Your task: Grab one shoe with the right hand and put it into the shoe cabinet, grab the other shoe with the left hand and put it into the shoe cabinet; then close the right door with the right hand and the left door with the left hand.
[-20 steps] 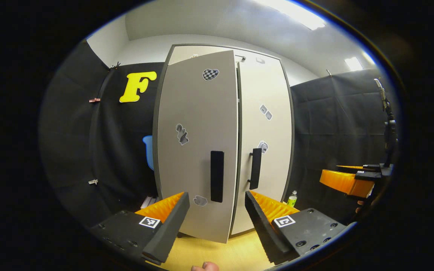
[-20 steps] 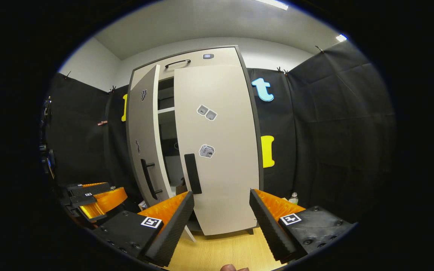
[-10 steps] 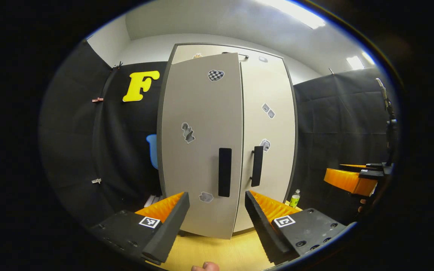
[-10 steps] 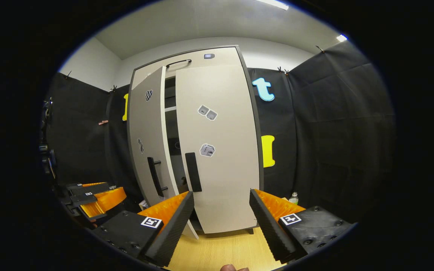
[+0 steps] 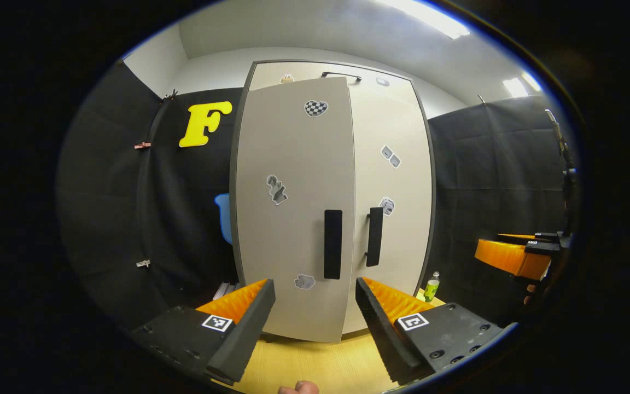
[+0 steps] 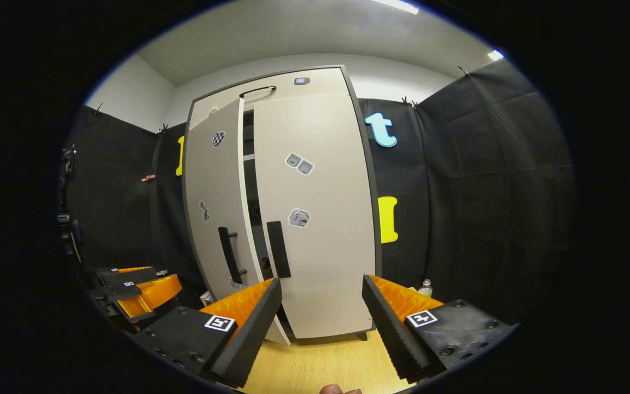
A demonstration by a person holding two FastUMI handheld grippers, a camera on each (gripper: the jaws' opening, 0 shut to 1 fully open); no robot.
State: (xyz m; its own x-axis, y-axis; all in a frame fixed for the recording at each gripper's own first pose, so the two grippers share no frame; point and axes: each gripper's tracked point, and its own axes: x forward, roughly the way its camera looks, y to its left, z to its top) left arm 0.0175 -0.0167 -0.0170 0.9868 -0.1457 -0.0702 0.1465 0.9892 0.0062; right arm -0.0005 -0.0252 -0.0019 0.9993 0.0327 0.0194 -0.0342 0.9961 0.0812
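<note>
Both grippers wide, left door (image 6: 214, 208) ajar

Your left gripper (image 5: 315, 317) sits at bottom centre of the left gripper view, fingers spread wide, gripping nothing. Your right gripper (image 6: 320, 320), bottom centre of the right gripper view, likewise gapes empty.

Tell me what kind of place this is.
Likely a staged data-collection booth, not a home: black cloth walls surround a lone shoe cabinet on a wood-look floor, under ceiling strip lights.
</note>
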